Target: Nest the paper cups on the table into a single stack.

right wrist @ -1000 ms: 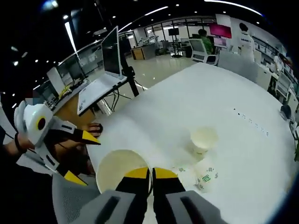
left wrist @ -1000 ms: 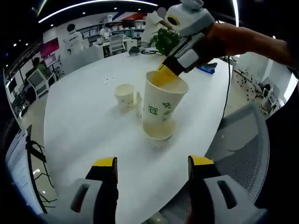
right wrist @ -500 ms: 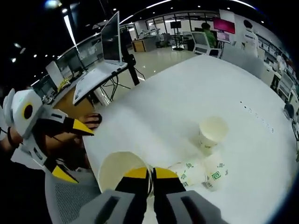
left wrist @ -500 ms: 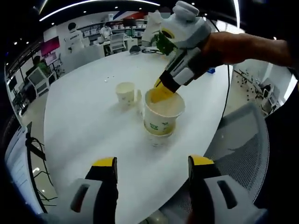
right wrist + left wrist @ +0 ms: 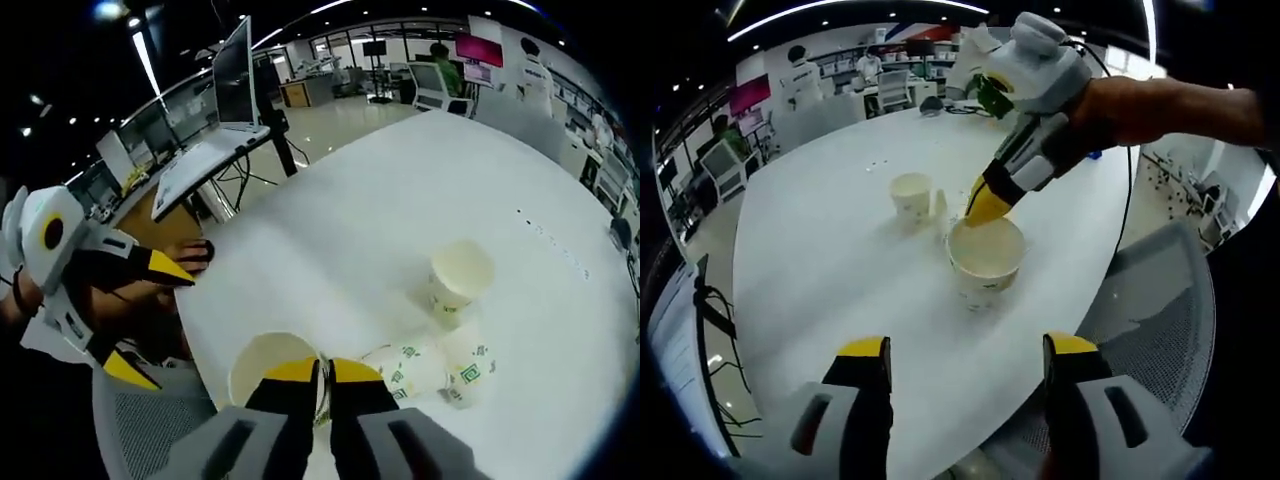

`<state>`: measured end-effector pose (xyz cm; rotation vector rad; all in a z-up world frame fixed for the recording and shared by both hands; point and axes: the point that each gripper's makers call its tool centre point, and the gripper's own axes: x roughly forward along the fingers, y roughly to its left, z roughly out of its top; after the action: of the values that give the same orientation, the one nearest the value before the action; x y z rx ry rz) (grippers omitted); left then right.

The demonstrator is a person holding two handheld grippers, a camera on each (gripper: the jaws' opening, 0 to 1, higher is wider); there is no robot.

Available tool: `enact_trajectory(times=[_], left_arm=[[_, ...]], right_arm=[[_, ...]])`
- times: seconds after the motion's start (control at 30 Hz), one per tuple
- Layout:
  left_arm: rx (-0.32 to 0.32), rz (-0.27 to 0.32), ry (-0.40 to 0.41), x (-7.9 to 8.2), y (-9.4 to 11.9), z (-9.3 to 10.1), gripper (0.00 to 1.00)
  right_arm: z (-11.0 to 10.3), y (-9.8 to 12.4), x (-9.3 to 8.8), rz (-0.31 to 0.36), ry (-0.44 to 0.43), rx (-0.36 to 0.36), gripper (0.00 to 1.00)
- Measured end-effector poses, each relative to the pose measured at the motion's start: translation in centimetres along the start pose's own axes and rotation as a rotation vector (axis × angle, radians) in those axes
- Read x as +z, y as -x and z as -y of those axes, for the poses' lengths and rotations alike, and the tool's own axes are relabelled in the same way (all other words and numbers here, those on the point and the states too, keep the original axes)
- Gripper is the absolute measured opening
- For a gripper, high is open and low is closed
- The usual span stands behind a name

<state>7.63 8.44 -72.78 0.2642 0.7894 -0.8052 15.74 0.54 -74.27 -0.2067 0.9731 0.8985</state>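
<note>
While the right gripper point(image 5: 320, 372) pinches the rim of the white paper cup stack point(image 5: 985, 262) on the white counter point(image 5: 820, 270), the left gripper point(image 5: 965, 350), jaws wide & empty, sits near; small paper cup point(image 5: 910, 195) stands upright just past the stack.

Past the white table point(image 5: 820, 260) I see a grey mesh chair point(image 5: 1160, 300) just beside its edge, a laptop point(image 5: 225, 110) open on a stand, more desks further off, and a person in green point(image 5: 440, 62) seated by a pink screen point(image 5: 482, 52)
</note>
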Motion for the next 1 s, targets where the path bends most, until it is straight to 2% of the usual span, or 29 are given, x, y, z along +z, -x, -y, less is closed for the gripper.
enact_trajectory(times=[0.27, 0.53, 0.63, 0.73, 1.0], left_arm=[[-0.003, 0.002, 0.008, -0.1, 0.0, 0.0, 0.6], [-0.003, -0.002, 0.009, -0.2, 0.0, 0.0, 0.6], [-0.003, -0.003, 0.007, -0.2, 0.0, -0.1, 0.6], [-0.004, 0.001, 0.009, -0.2, 0.0, -0.1, 0.6], [-0.01, -0.002, 0.004, -0.2, -0.2, 0.2, 0.6]], right_arm=[[0.2, 0.9, 0.4, 0.01, 0.008, -0.016, 0.06], [0.9, 2.6, 2.8, 0.067, 0.002, -0.043, 0.09], [1.9, 2.4, 3.3, 0.083, 0.001, -0.057, 0.11], [1.9, 2.9, 3.9, 0.102, -0.013, -0.066, 0.12], [5.0, 2.3, 4.3, 0.115, -0.057, -0.102, 0.22]])
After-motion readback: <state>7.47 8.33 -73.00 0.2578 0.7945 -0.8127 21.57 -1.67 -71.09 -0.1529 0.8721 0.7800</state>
